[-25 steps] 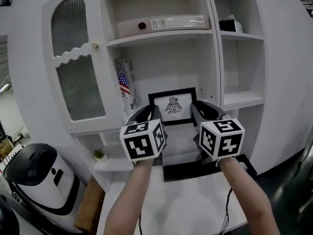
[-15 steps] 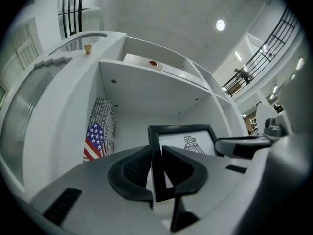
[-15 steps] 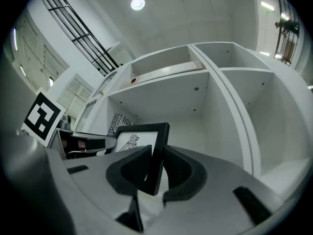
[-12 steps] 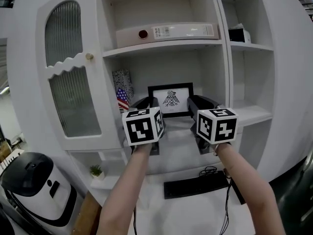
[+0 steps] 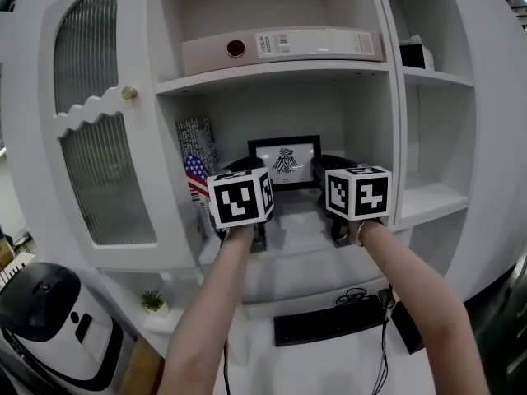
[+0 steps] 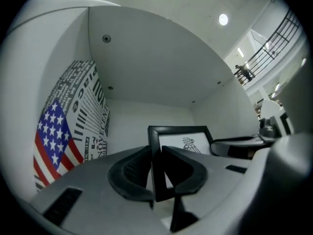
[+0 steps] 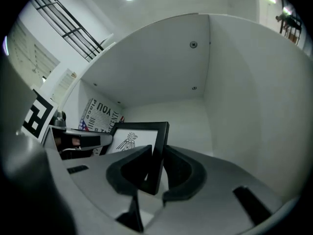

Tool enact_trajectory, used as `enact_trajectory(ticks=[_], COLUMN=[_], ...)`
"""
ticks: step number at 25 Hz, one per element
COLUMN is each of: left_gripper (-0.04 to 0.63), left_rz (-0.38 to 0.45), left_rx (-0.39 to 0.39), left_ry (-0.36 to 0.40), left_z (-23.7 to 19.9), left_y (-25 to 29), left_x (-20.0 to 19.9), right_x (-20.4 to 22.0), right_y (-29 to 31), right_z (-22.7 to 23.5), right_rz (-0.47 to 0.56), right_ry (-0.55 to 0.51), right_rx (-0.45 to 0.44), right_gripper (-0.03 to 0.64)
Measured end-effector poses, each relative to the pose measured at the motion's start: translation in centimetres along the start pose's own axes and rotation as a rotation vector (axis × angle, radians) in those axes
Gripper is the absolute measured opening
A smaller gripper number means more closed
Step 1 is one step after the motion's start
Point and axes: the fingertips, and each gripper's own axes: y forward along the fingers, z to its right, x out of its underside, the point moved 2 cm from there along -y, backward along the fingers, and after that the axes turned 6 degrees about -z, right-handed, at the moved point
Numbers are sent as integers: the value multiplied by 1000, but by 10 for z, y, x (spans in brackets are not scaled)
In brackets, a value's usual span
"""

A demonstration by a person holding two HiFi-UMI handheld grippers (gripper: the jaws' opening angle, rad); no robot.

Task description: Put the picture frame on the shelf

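Observation:
The black picture frame (image 5: 285, 161) with a bird print stands upright inside the middle compartment of the white shelf (image 5: 300, 220), carried between both grippers. My left gripper (image 5: 249, 171) is shut on the frame's left edge (image 6: 155, 153). My right gripper (image 5: 323, 165) is shut on its right edge (image 7: 161, 146). In the left gripper view the jaws (image 6: 155, 159) pinch the black border, and in the right gripper view the jaws (image 7: 157, 161) do the same. Whether the frame's bottom rests on the shelf board is hidden.
A flag-printed box (image 5: 193, 175) stands at the compartment's left wall. A binder (image 5: 280, 46) lies on the board above. A ribbed glass door (image 5: 99, 138) is at left. Below are a keyboard (image 5: 329, 323), a small plant (image 5: 152, 303) and a white appliance (image 5: 49, 319).
Both grippers have carried the frame up and forward, from in front of the shelf into the middle compartment. The grip on both edges is unchanged.

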Motion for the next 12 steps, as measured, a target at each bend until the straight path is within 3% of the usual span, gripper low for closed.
enact_trajectory(ticks=[12], left_gripper=[67], left_rz=[-110], left_rx=[-15], left_ry=[-19], left_z=[-22], left_y=[55], left_x=[21], right_x=[16], right_y=[53], right_z=[13], right_rz=[-132], right_ry=[-65], right_rx=[2], right_gripper=[77])
